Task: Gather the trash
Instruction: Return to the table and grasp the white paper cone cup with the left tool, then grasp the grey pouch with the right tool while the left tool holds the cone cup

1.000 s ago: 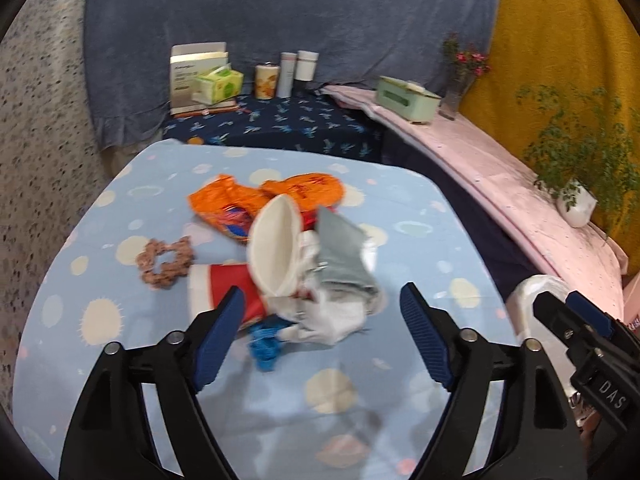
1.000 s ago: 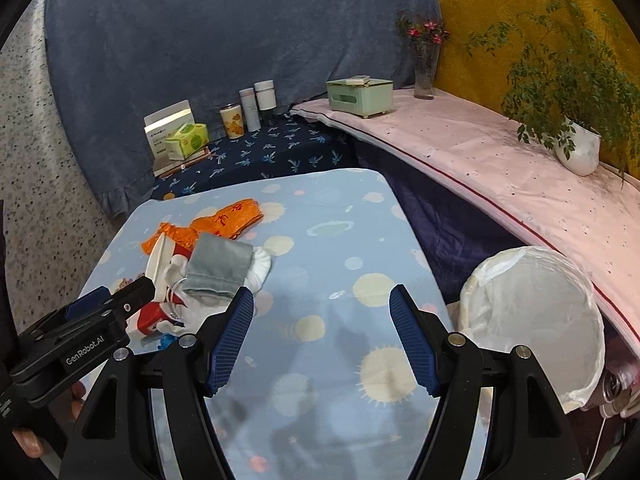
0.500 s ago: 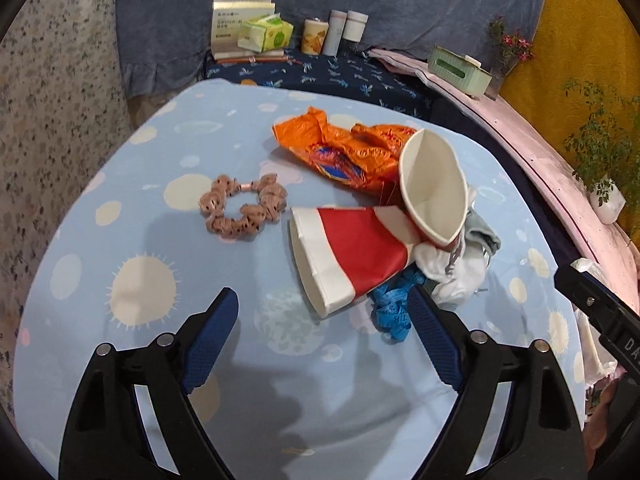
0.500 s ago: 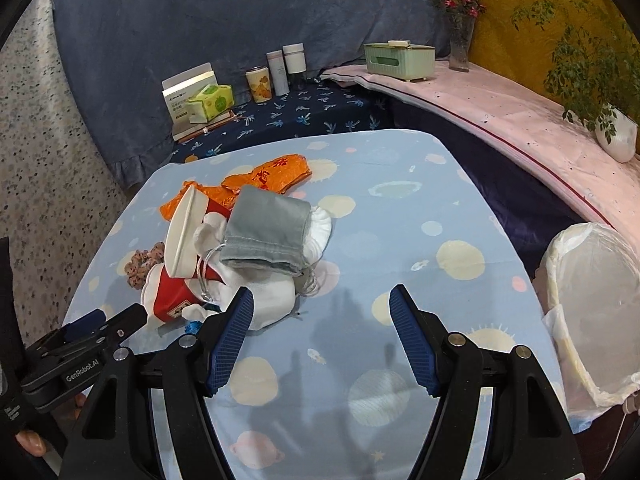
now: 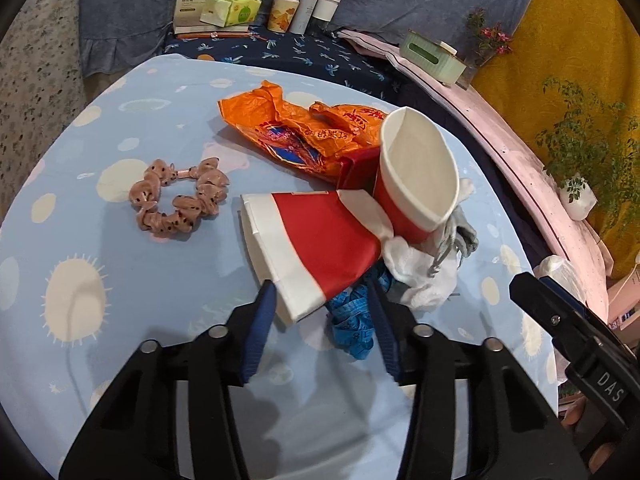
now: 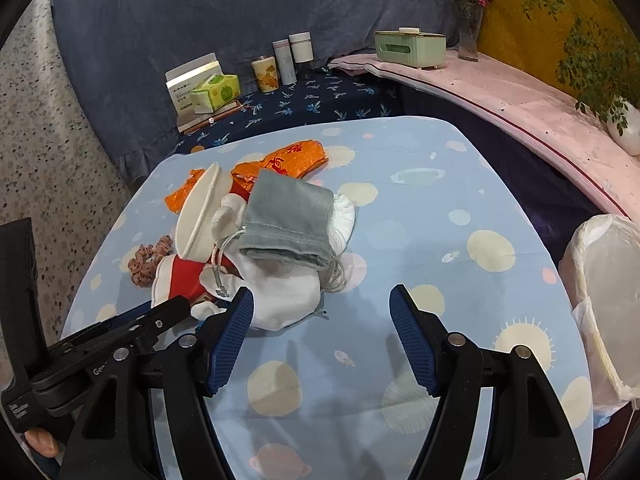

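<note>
A pile of trash lies on the blue spotted table (image 5: 80, 240): a flattened red and white paper cup (image 5: 316, 248), a second red cup (image 5: 416, 180) tilted on its side, an orange plastic bag (image 5: 300, 128), white tissue (image 5: 420, 272), blue crumpled tape (image 5: 352, 328) and a grey pouch (image 6: 288, 220). My left gripper (image 5: 320, 300) has its jaws partly closed around the flattened cup's near rim, the fingers at its two edges. My right gripper (image 6: 322, 308) is open and empty, just right of the pile. A white bin bag (image 6: 604, 292) hangs at the table's right edge.
A pink spotted scrunchie (image 5: 180, 200) lies left of the pile. At the back stand a box (image 5: 200, 0), a tissue pack (image 5: 230, 8), jars (image 5: 320, 10) and a green tissue box (image 5: 434, 56). A potted plant (image 5: 580, 188) sits on the pink ledge at right.
My left gripper moved forward to the flattened cup and its jaws narrowed around the cup's near end. My right gripper moved closer to the pile and stayed open.
</note>
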